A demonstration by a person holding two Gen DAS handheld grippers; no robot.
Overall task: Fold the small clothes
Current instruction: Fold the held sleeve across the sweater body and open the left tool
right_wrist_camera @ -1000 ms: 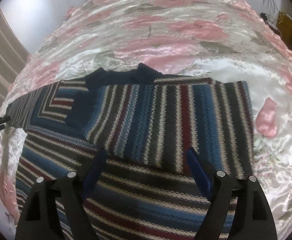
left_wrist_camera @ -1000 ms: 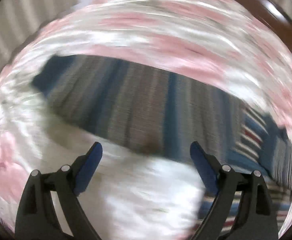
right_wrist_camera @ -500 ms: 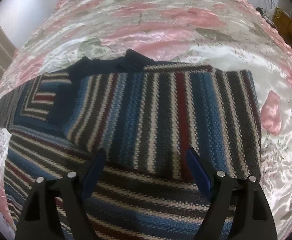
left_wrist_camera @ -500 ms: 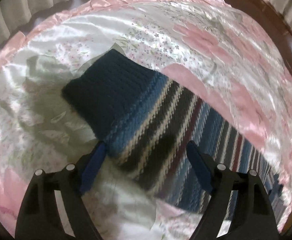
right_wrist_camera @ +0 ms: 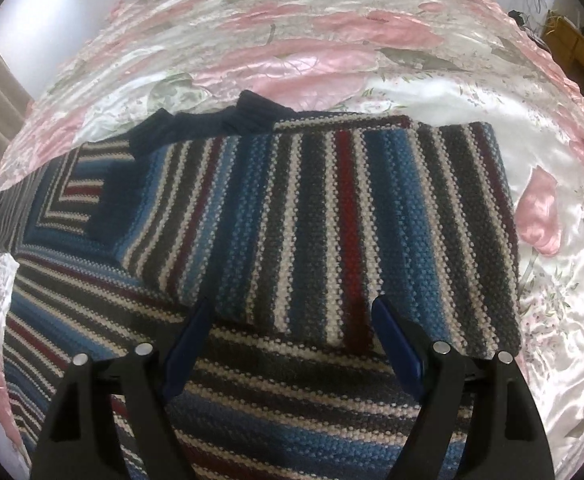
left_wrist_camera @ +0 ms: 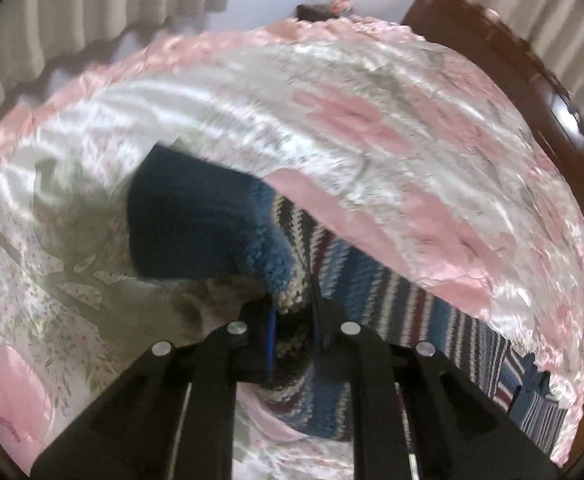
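Left gripper [left_wrist_camera: 292, 312] pinches the striped sweater's [right_wrist_camera: 324, 216] sleeve [left_wrist_camera: 220, 224].

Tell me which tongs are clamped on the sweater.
The left tongs: shut, pinching the sweater's sleeve. The right tongs stand open above it.

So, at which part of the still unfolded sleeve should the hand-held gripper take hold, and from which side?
Probably near the cuff end, where the left hand-held gripper is already shut on the striped knit just behind the dark blue cuff. Come from the outer edge of the sleeve, low over the satin bedspread: it lies flat and thin, so the edge pinches easily.
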